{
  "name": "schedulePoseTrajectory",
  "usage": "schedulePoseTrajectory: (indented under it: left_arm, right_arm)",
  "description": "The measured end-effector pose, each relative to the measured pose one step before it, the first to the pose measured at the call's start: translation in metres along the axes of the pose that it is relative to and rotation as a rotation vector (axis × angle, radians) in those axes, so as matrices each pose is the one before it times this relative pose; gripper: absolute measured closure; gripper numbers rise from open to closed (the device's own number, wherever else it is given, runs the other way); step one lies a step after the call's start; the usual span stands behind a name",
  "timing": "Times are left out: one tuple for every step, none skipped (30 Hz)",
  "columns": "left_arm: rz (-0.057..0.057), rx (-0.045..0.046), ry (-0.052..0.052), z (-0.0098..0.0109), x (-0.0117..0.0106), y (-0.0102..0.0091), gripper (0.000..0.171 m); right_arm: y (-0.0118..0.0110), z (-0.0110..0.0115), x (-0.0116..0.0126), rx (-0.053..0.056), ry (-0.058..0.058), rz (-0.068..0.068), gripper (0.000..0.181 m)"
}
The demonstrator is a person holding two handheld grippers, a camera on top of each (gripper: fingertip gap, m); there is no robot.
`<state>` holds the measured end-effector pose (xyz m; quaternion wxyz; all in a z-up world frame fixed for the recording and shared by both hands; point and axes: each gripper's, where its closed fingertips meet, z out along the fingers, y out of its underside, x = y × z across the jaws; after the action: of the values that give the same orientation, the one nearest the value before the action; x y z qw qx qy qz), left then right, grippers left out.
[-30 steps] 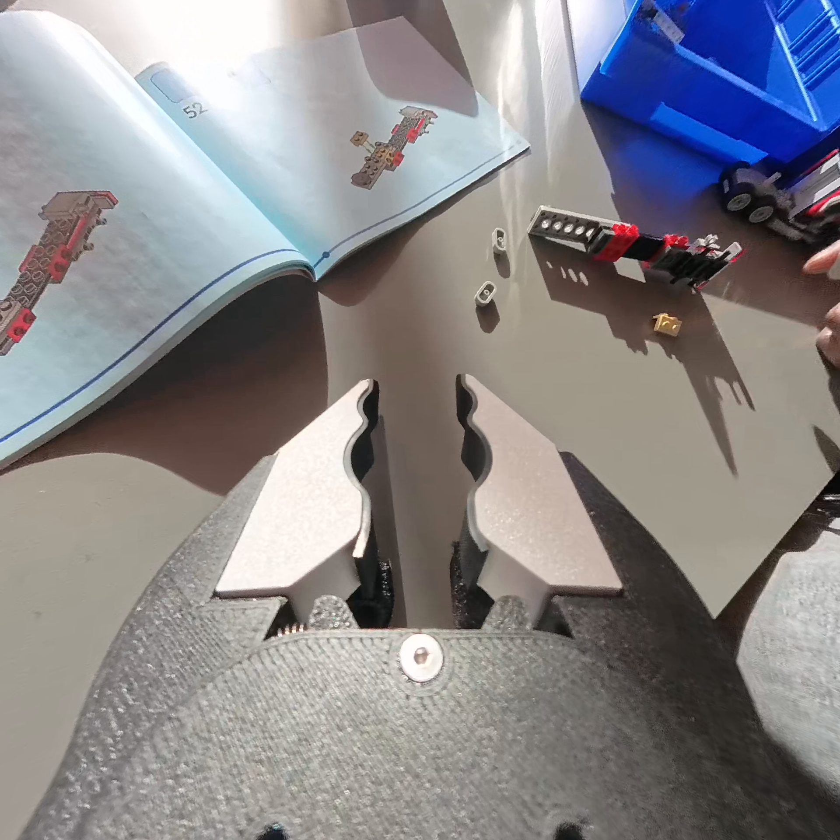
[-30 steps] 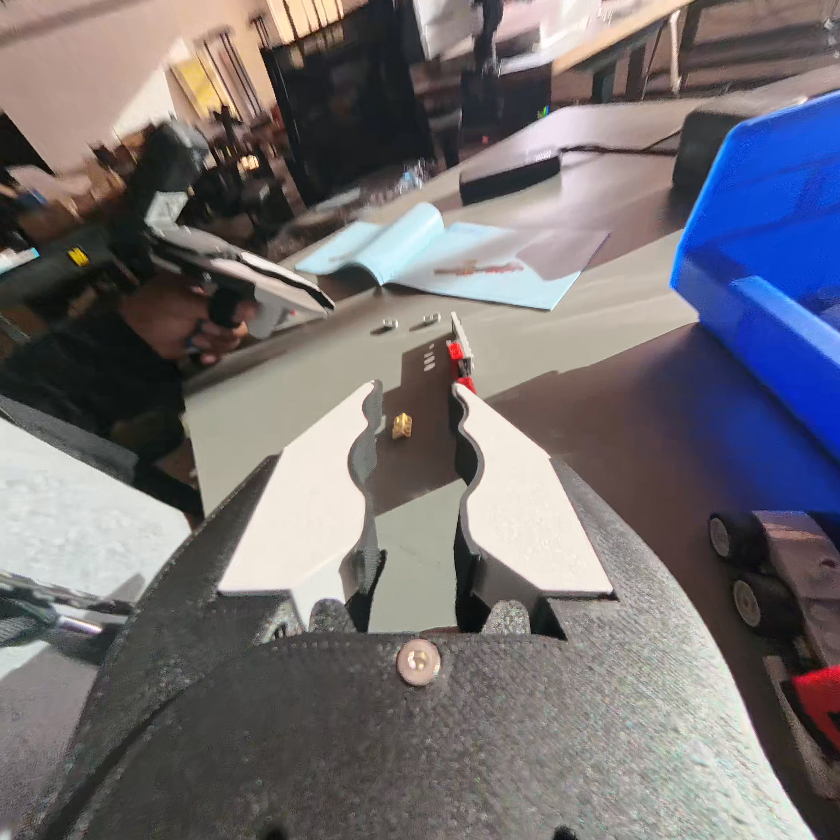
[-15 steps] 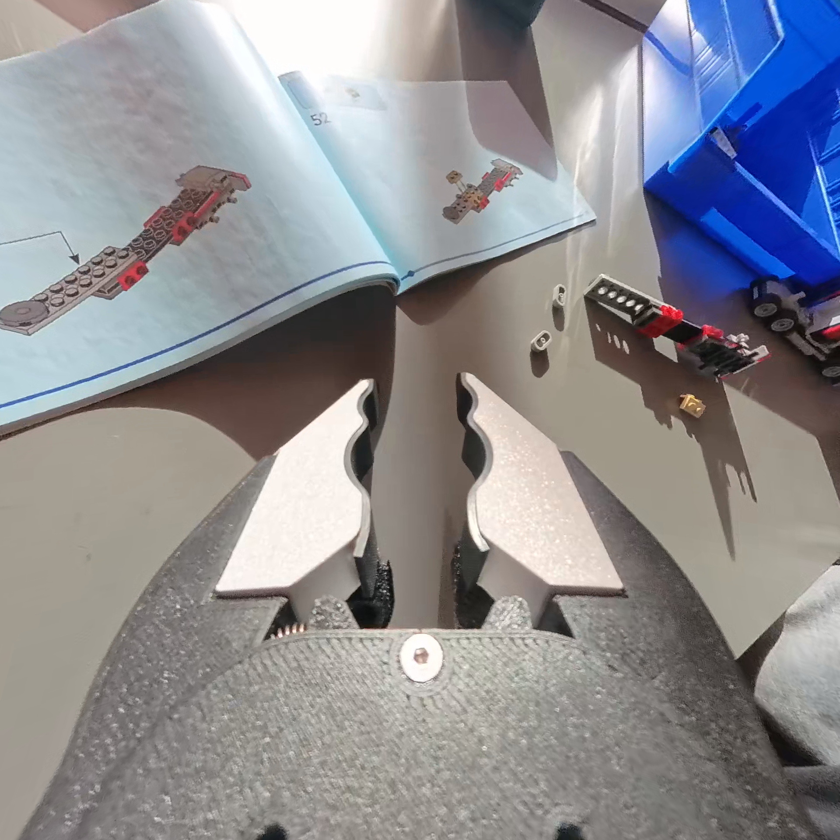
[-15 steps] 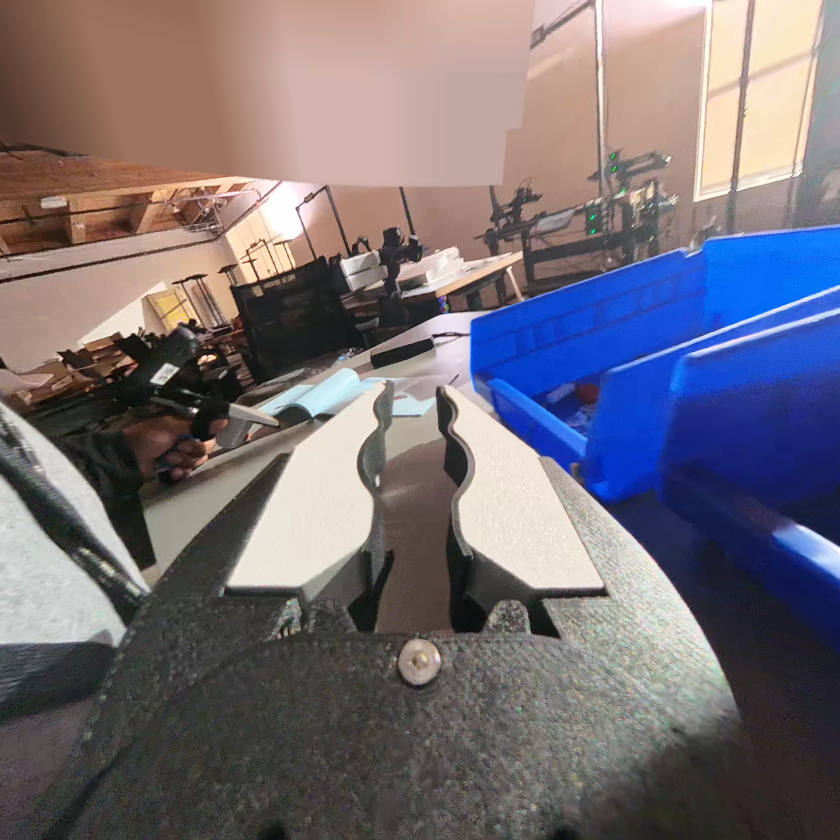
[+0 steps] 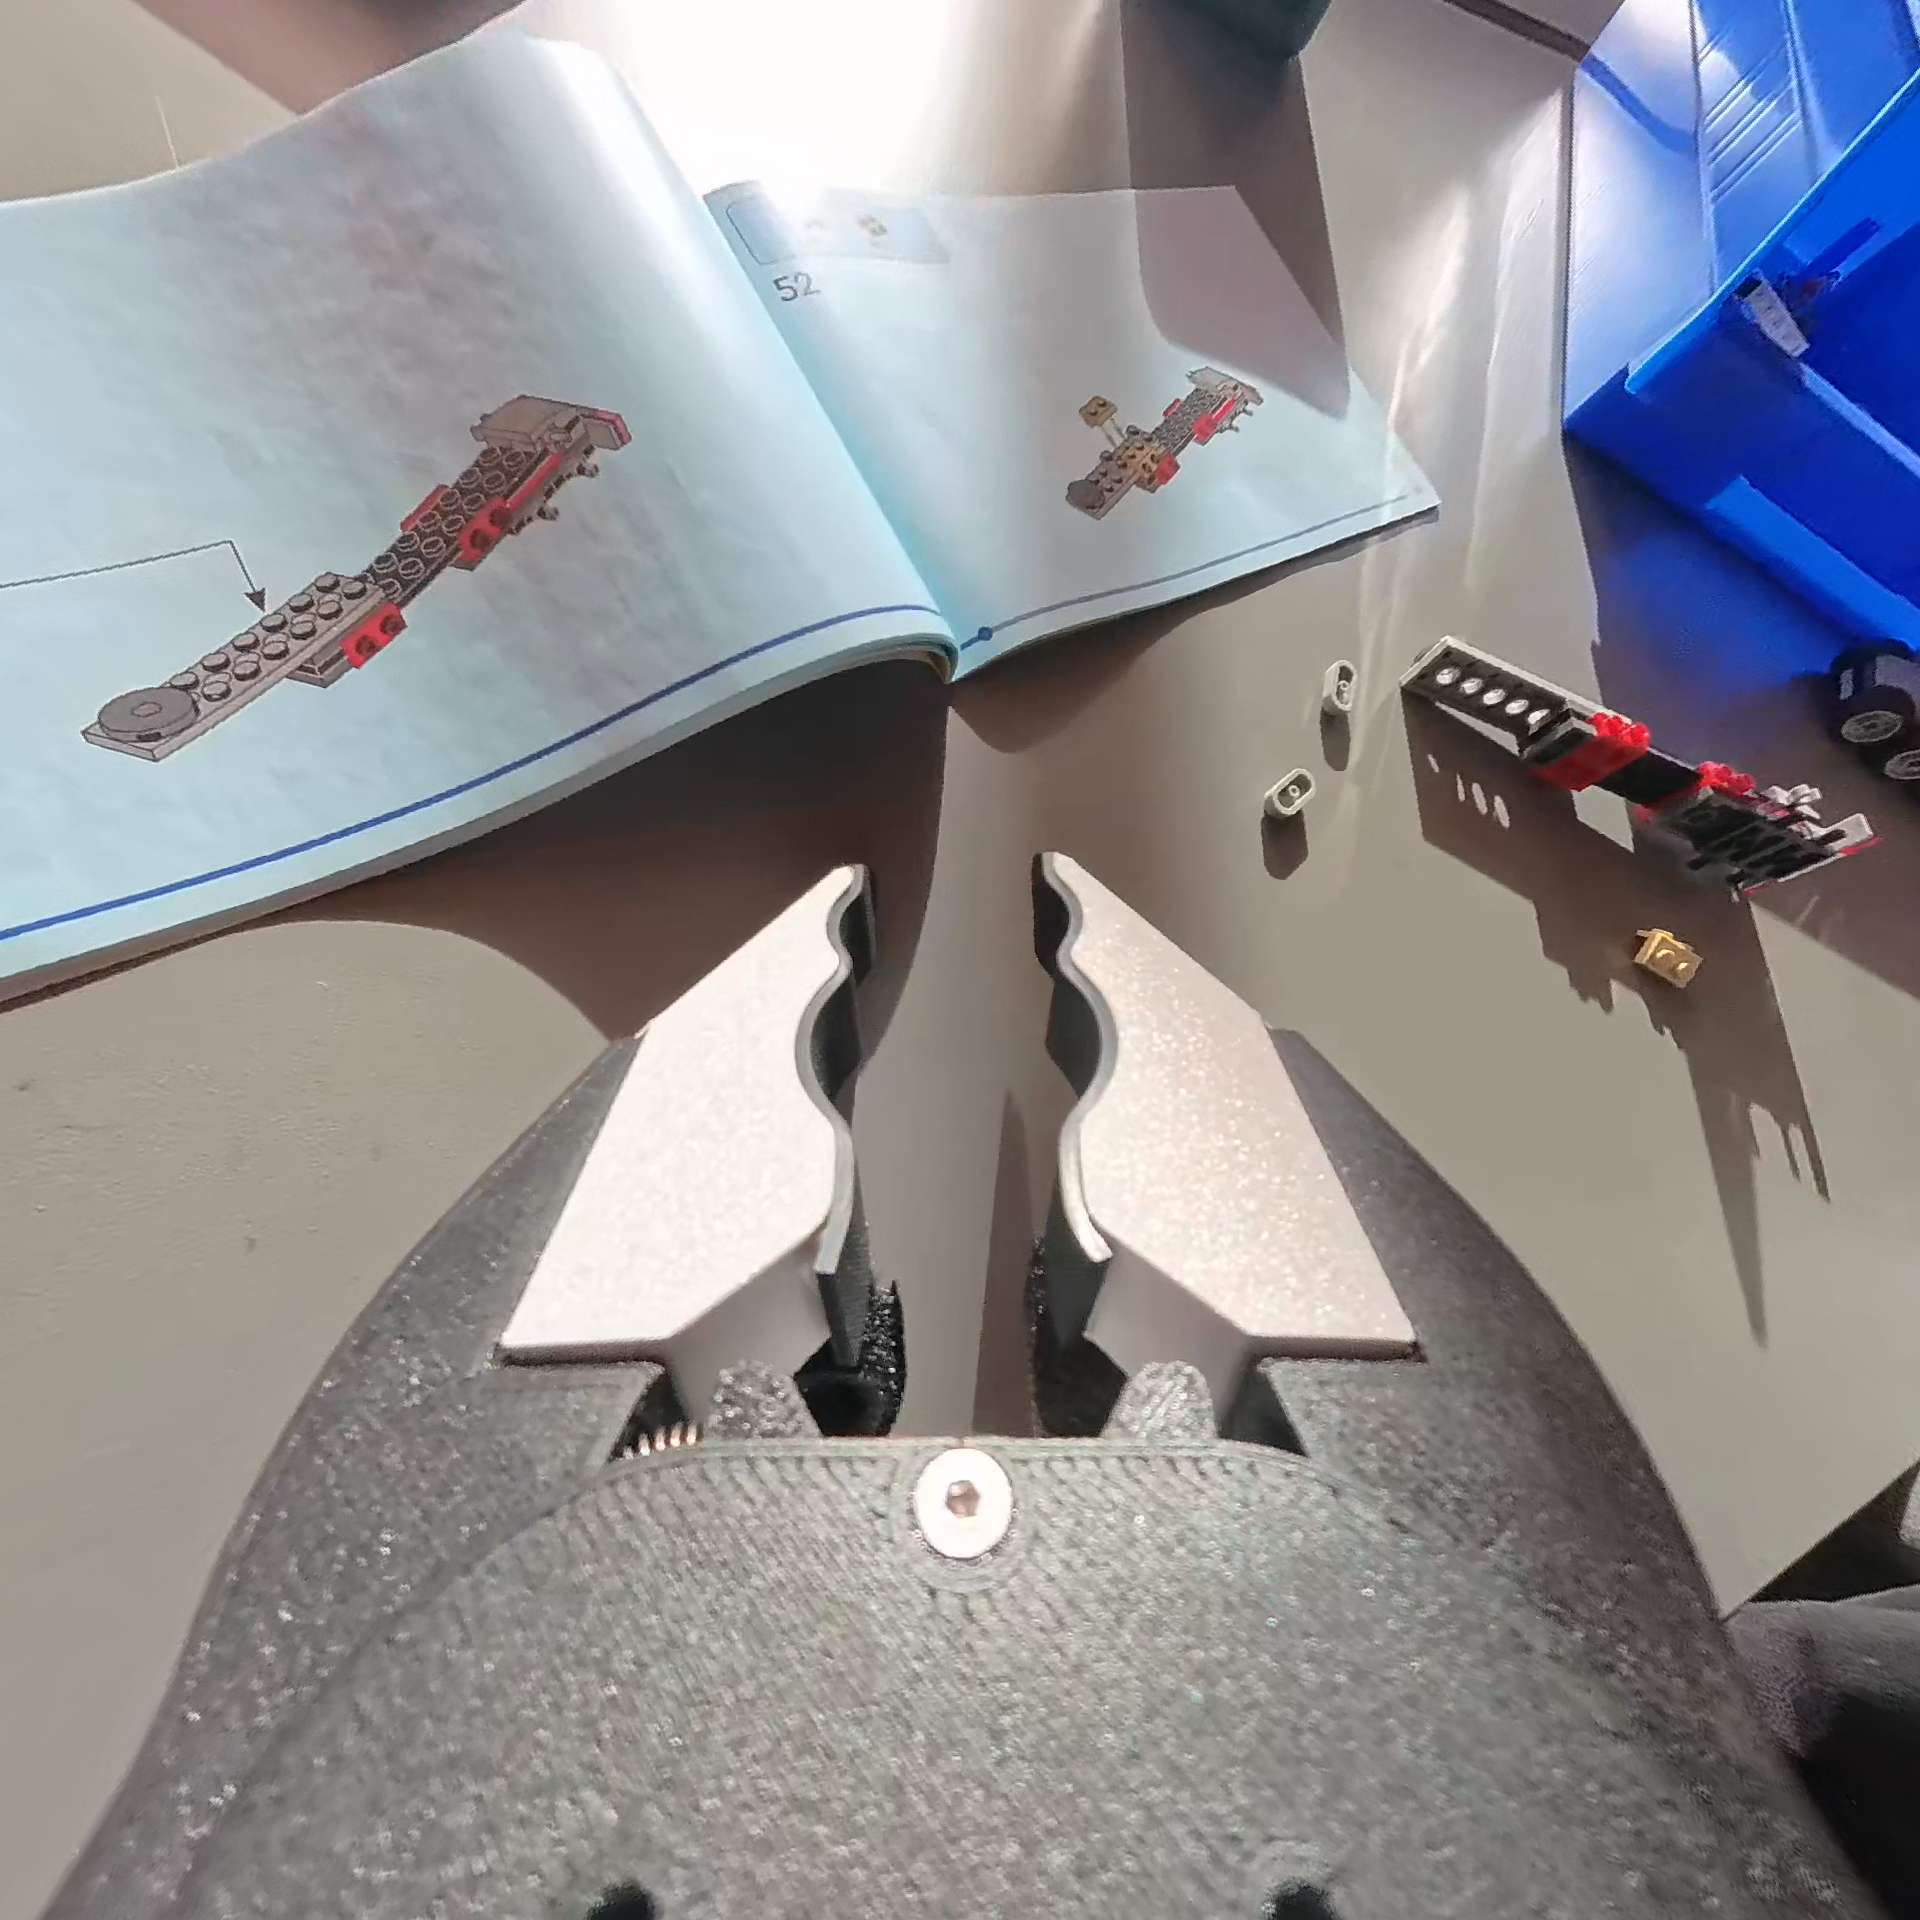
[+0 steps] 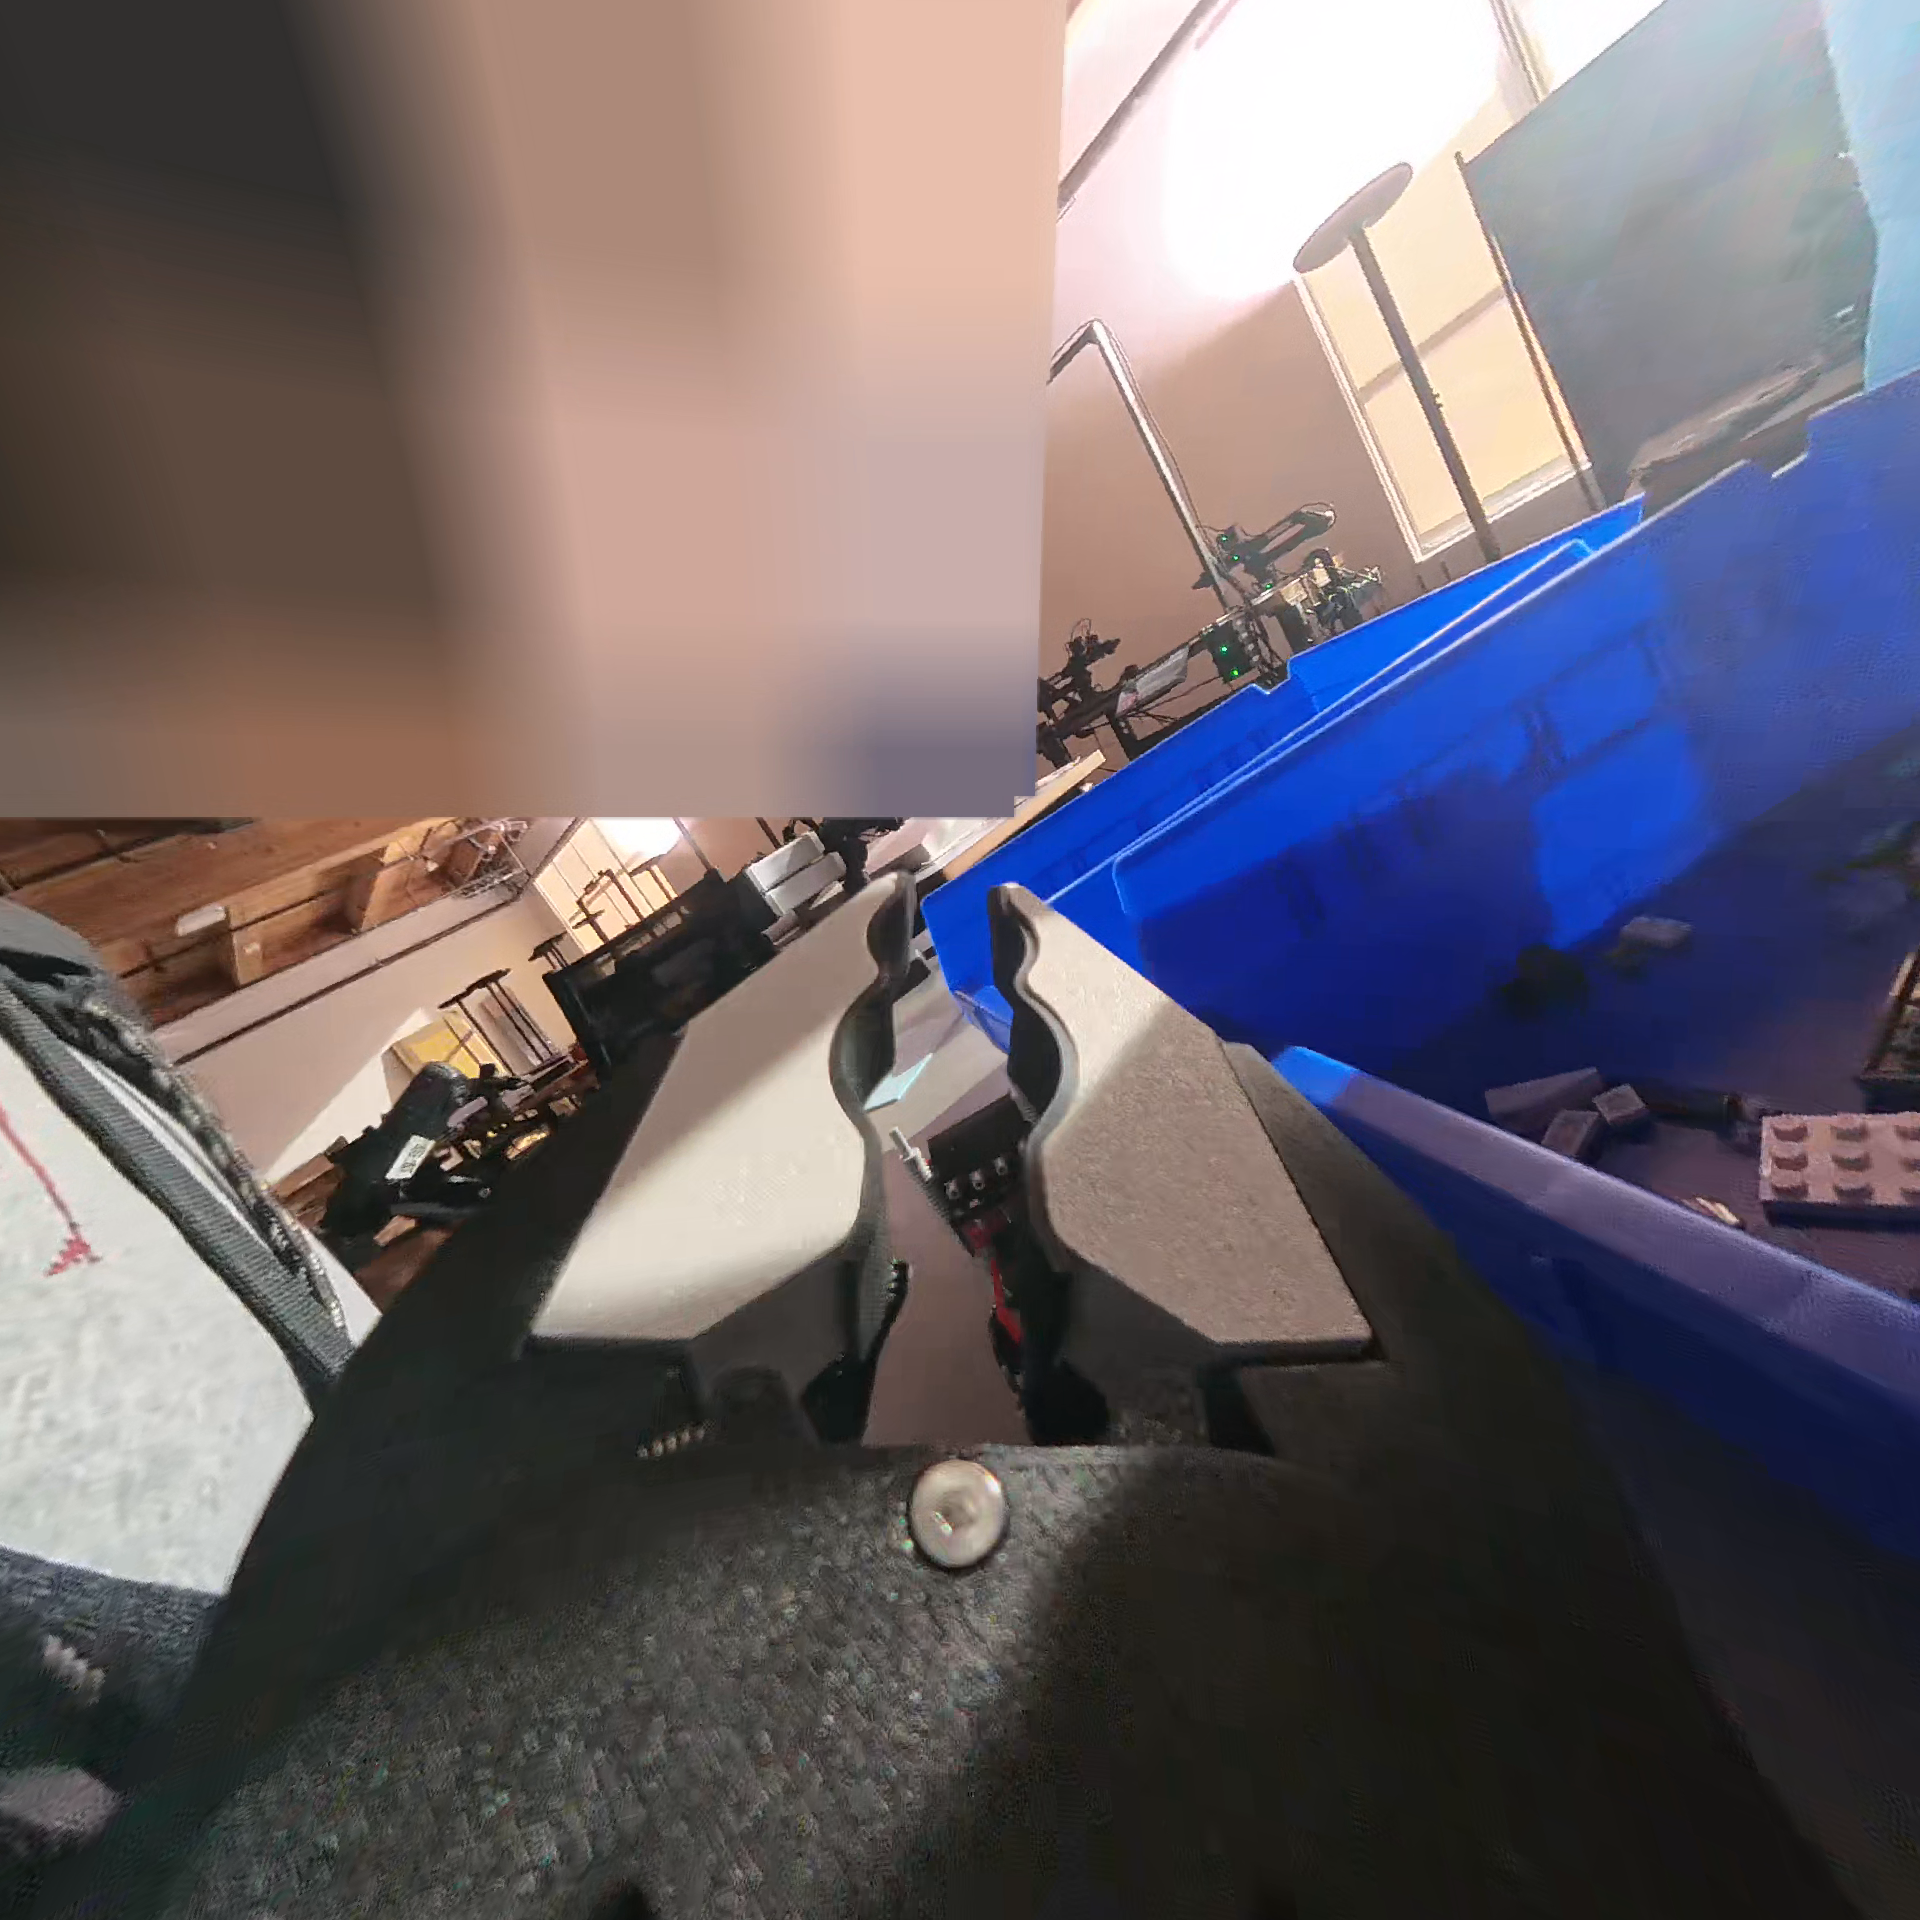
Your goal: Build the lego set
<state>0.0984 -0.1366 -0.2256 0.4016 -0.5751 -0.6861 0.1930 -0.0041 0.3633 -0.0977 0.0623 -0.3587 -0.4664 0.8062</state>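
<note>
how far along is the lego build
Done: a long black-and-red assembly lies built on the table, and a wheeled truck section sits by the blue bin. In hand: nothing; the left gripper and right gripper are open and empty. Left: the gold piece and two grey pieces lie loose, as on the open manual.

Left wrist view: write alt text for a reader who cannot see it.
An open, empty tool hovers over a grey table facing an open instruction booklet. To its right lie a long black-and-red brick assembly, two small grey pieces, and a small gold piece, with a blue bin beyond.
</note>
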Motion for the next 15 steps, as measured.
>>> schedulePoseTrajectory:
  left_arm:
    - [0.0025,0.00015,-0.005,0.00005,-0.00037,0.00004,0.14]
    - [0.0024,-0.00082,-0.0029,0.00019,-0.00016,-0.00004,0.14]
    - [0.0,-0.00091,0.0004,0.00013,-0.00006,0.00005,0.14]
    - [-0.0031,-0.00014,0.0034,-0.00001,0.0,-0.00015,0.14]
    - [-0.0042,0.00029,0.005,-0.00005,-0.00002,-0.00016,0.14]
    - [-0.0036,0.00022,0.0054,-0.00012,0.0001,-0.00006,0.14]
    - [-0.0023,-0.00031,0.0065,-0.00003,0.00043,0.00003,0.14]
    - [-0.0004,-0.00093,0.0054,0.00001,0.00047,0.00006,0.14]
    - [0.0017,-0.00151,0.0042,0.00013,0.00053,0.00018,0.14]
    - [0.0034,-0.00179,0.0039,0.00012,0.00068,0.00023,0.14]
    - [0.0039,-0.00164,0.0036,0.00009,0.00073,0.00016,0.14]
    - [0.0046,-0.00136,0.0027,0.00008,0.00074,0.00024,0.14]
    - [0.0049,-0.00083,0.001,0.00004,0.00049,0.00022,0.14]
    - [0.0037,-0.00012,0.0004,0.00001,0.00043,0.00002,0.14]
    - [0.0021,0.00069,-0.0001,-0.00002,0.00016,-0.00003,0.141]
  right_arm:
    - [0.00089,0.00029,0.00226,-0.0068,0.0124,0.0058,0.167]
    - [0.00163,0.00057,0.00302,-0.0135,0.021,-0.0026,0.167]
    - [0.00164,0.00069,0.00331,-0.0133,0.0258,-0.0089,0.167]
    - [0.00053,0.00043,0.0028,-0.0038,0.0233,-0.0075,0.167]
    - [0.00074,0.00045,0.00247,-0.0038,0.0219,-0.0075,0.167]
    - [0.00149,0.00064,0.00292,-0.0113,0.0267,-0.0133,0.167]
    - [0.00164,0.00071,0.00236,-0.0121,0.0245,-0.0166,0.167]
    - [0.00121,0.00092,0.00105,-0.0066,0.016,-0.011,0.168]
    - [0.00143,0.00083,0.00103,-0.0083,0.0134,-0.008,0.168]
    - [0.00126,0.00096,0.00106,-0.0073,0.0128,-0.0065,0.169]
    - [0.001,0.00069,0.0006,-0.0061,0.0095,-0.0061,0.17]
    - [0.00097,0.0007,0.00056,-0.0059,0.0084,-0.0054,0.171]
    - [0.00077,0.00058,0.00027,-0.0044,0.006,-0.0046,0.172]
    - [0.00052,0.00041,0.00012,-0.0028,0.0039,-0.0041,0.172]
    - [0.00036,0.0002,0.00016,-0.0018,0.0034,-0.0032,0.173]
